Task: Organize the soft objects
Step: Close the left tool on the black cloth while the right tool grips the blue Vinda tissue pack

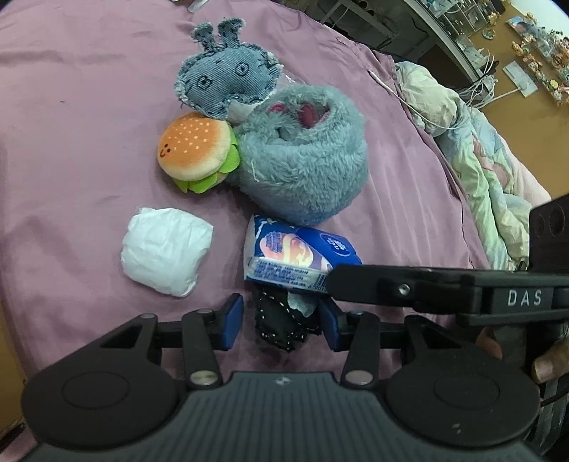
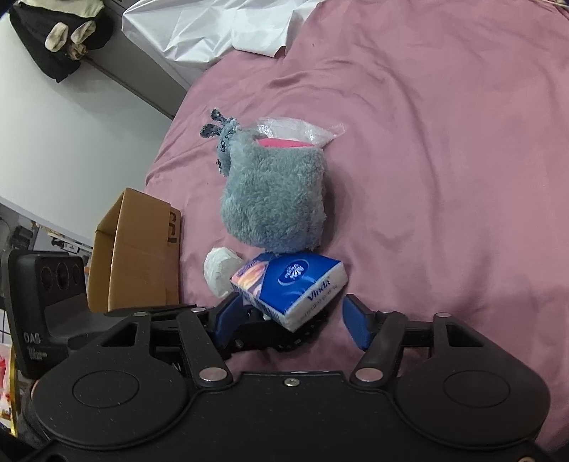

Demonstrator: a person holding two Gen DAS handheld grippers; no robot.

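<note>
On the purple bedsheet (image 1: pixel 71 106) lie a denim mouse toy (image 1: pixel 224 78), a plush burger (image 1: pixel 195 151), a fluffy grey pouch (image 1: pixel 302 160) with pink inside, a white soft bundle (image 1: pixel 165 250) and a blue tissue pack (image 1: pixel 295 256). My left gripper (image 1: pixel 281 321) is open around a black dotted cloth (image 1: pixel 284 323) lying below the tissue pack. My right gripper (image 2: pixel 288 318) is open with the tissue pack (image 2: pixel 295 288) between and just above its fingers. The grey pouch (image 2: pixel 274 199), white bundle (image 2: pixel 220 270) and mouse toy (image 2: pixel 224 142) lie beyond.
A crumpled floral quilt (image 1: pixel 473 149) lies at the sheet's right edge. A cardboard box (image 2: pixel 138 248) stands beside the bed on the left. White plastic sheeting (image 2: pixel 220 25) lies at the far end. A clear plastic bag (image 2: pixel 298 129) sits behind the pouch.
</note>
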